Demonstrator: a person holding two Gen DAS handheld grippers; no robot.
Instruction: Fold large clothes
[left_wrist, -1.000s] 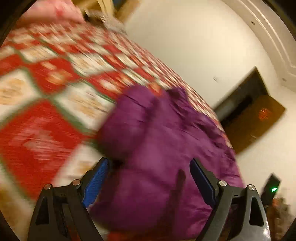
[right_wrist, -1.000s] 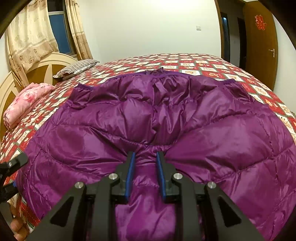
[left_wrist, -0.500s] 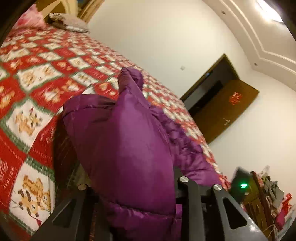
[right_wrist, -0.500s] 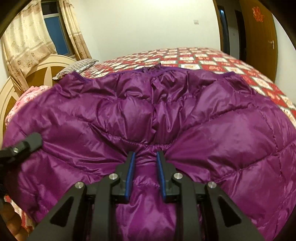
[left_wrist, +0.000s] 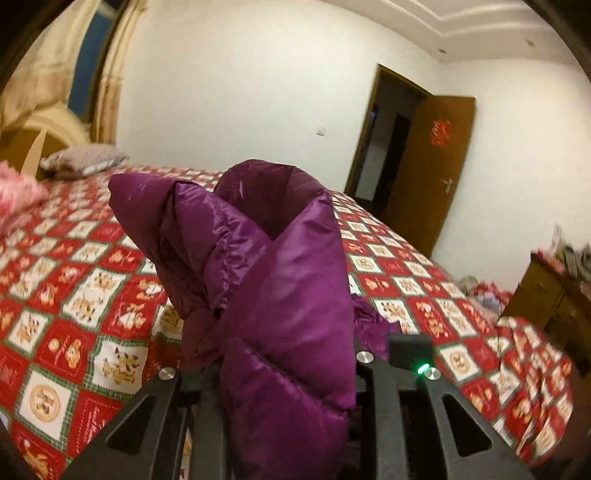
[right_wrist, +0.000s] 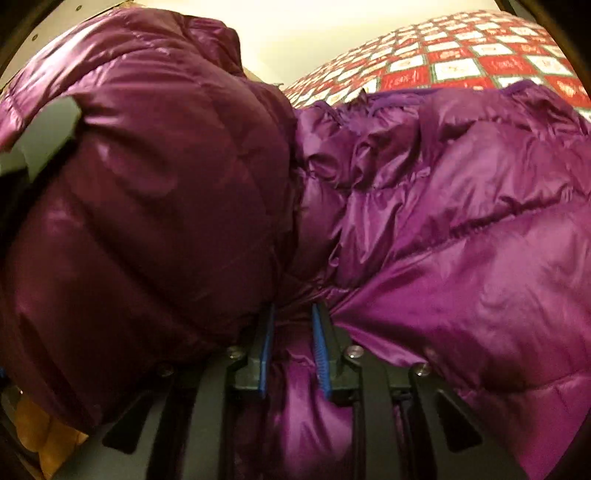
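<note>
Tongs: left (left_wrist: 288, 373) pinching jacket (left_wrist: 280, 295) (raised) | right (right_wrist: 293, 354) pinching jacket hem, level

One purple jacket (left_wrist: 280, 295), two pillows (left_wrist: 83, 160), one door (left_wrist: 439, 166).

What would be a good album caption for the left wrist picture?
Left gripper lifts one side of a purple puffer jacket above a red patchwork bedspread, door open behind.

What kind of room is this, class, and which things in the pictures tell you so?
Most likely a home bedroom. A large bed with a red patterned bedspread fills the room, a pillow lies by the wooden headboard, and a wooden door stands open.
</note>
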